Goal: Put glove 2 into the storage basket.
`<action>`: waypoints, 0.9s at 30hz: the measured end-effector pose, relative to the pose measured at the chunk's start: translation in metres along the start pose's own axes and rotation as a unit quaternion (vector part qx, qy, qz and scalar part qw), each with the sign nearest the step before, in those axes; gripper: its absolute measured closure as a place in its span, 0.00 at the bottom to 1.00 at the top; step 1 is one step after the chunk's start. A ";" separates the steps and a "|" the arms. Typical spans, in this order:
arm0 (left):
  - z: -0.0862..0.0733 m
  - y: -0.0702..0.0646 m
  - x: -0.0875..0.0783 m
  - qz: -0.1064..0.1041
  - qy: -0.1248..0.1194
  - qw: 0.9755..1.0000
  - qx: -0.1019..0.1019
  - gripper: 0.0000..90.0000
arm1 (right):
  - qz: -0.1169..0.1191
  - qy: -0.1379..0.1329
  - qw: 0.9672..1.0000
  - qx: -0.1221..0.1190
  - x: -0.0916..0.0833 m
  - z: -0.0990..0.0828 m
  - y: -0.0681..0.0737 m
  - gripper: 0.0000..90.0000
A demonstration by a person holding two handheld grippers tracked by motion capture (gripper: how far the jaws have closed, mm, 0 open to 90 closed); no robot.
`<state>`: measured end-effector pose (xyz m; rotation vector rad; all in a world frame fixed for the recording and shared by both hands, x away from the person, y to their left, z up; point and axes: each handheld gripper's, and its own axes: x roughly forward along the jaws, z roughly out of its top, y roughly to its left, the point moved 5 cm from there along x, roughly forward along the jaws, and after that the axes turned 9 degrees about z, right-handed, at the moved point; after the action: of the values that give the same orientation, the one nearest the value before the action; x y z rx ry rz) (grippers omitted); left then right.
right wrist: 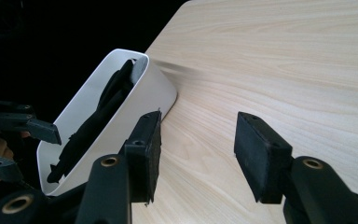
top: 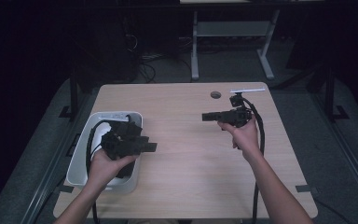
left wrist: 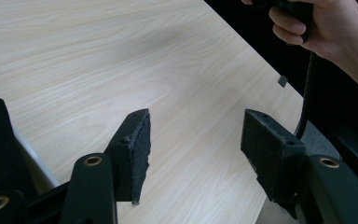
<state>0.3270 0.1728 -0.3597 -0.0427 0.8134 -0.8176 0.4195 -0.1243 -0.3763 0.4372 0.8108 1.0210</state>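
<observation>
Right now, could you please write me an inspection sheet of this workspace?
Surface: pale wooden table, bare in the middle.
Job's things: white bin at the table's left edge, with a black cloth inside.
Clutter: small round disc and a pale strip near the far edge.
Grippers: left claw open above the bin; right claw open, nothing between.
Cables: black cable trails from the right claw.
Surroundings: dark floor, desk legs behind.

No readable text, label, brand, number or sign anywhere (not on the table (top: pixel 186 154), the white bin (top: pixel 81 154), or either set of black jaws).
</observation>
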 end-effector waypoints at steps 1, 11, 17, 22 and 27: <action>0.000 0.000 0.001 0.000 0.001 1.000 -0.001 0.47 | 0.000 0.000 1.000 0.001 -0.001 -0.001 0.000 0.56; 0.002 -0.010 0.014 -0.006 0.010 1.000 0.007 0.47 | -0.005 -0.003 1.000 0.007 -0.012 -0.009 -0.008 0.56; 0.003 -0.017 0.023 -0.011 0.015 1.000 0.013 0.46 | -0.010 -0.009 1.000 0.018 -0.024 -0.017 -0.015 0.56; 0.004 -0.022 0.029 -0.015 0.017 1.000 0.016 0.46 | -0.016 -0.013 1.000 0.023 -0.033 -0.024 -0.022 0.56; 0.005 -0.026 0.035 -0.018 0.020 0.999 0.018 0.46 | -0.018 -0.020 0.999 0.028 -0.041 -0.029 -0.027 0.56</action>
<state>0.3282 0.1298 -0.3696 -0.0101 0.8367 -0.8698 0.4017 -0.1748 -0.3969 0.4889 0.8099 0.9546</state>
